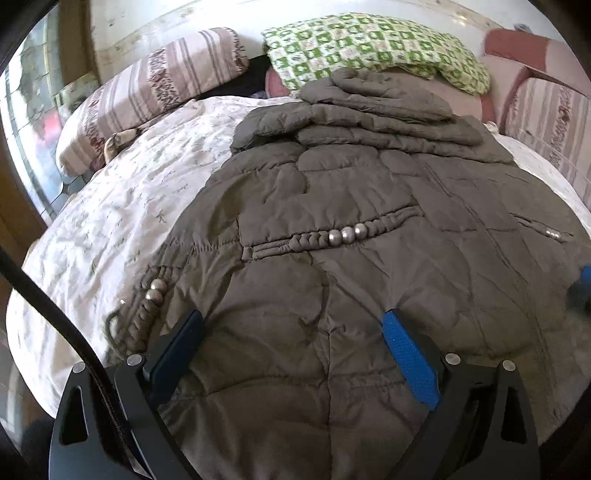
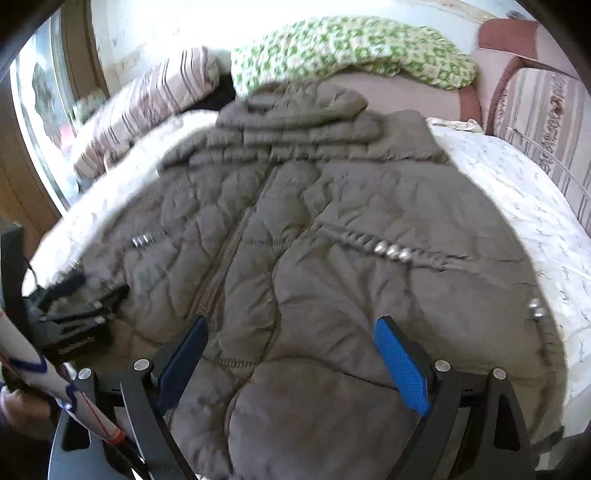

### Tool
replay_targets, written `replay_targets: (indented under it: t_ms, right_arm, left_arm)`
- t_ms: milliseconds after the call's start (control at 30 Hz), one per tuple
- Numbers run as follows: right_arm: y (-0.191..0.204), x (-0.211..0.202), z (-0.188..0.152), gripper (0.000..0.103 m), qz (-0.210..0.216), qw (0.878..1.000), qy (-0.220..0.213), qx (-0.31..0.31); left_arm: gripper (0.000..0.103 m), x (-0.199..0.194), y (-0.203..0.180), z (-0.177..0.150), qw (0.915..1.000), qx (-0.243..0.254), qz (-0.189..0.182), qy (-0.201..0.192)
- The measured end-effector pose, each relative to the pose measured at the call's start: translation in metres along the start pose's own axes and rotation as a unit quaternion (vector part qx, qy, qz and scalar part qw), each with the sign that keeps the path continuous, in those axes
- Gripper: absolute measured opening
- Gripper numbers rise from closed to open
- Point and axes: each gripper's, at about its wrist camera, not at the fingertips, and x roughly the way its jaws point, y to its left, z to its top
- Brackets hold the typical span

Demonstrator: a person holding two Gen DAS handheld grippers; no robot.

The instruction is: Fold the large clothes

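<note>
So, jacket (image 1: 351, 266) half folded on the bed (image 1: 110, 221)
Sleeves look tucked in (I think); bottom-up fold remains, left gripper (image 1: 291, 332) and right gripper (image 2: 290, 338) both spread, empty.

Daylight is let in from the window (image 1: 26, 122) at left; the wall (image 2: 166, 26) gets blown out, right view smeared, edges fisheye-bent.

You have one quilted jacket (image 1: 369, 258) on one bed (image 1: 110, 221). Count two striped pillows, one on the left (image 1: 147, 88) and one on the right (image 1: 546, 122), one green patterned pillow (image 1: 369, 44), and two hand-held grippers, left (image 1: 295, 354) and right (image 2: 291, 354).
</note>
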Motion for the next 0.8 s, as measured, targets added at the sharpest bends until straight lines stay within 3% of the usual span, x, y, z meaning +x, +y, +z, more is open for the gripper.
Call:
replay_targets:
  t_ms: [133, 300, 367, 467, 600, 733, 800]
  right_arm:
    - [-0.035, -0.049, 0.006, 0.094, 0.013, 0.998, -0.046, 0.034]
    - [-0.112, -0.077, 0.0, 0.094, -0.024, 0.99, -0.056, 0.13]
    - [-0.15, -0.077, -0.009, 0.094, -0.032, 0.979, -0.04, 0.195]
    - [-0.189, -0.067, -0.026, 0.091, 0.003, 0.959, -0.014, 0.282]
    - [-0.208, -0.05, -0.044, 0.084, 0.045, 0.935, 0.004, 0.352]
    - [-0.202, -0.04, -0.042, 0.081, 0.056, 0.935, 0.02, 0.35]
    - [-0.197, -0.034, -0.044, 0.078, 0.069, 0.934, 0.025, 0.349]
  left_arm:
    - [0.097, -0.02, 0.018, 0.003, 0.9989, -0.032, -0.032, -0.01]
    - [0.097, -0.034, 0.062, 0.003, 0.9951, -0.09, -0.042, -0.001]
    - [0.097, -0.035, 0.088, 0.0, 0.9912, -0.125, -0.042, 0.01]
    - [0.097, -0.03, 0.124, -0.008, 0.9815, -0.18, -0.054, 0.04]
    - [0.094, -0.023, 0.157, -0.02, 0.9693, -0.231, -0.06, 0.059]
    - [0.091, -0.014, 0.179, -0.032, 0.9504, -0.286, -0.095, 0.079]
    - [0.086, -0.011, 0.181, -0.034, 0.9474, -0.293, -0.099, 0.082]
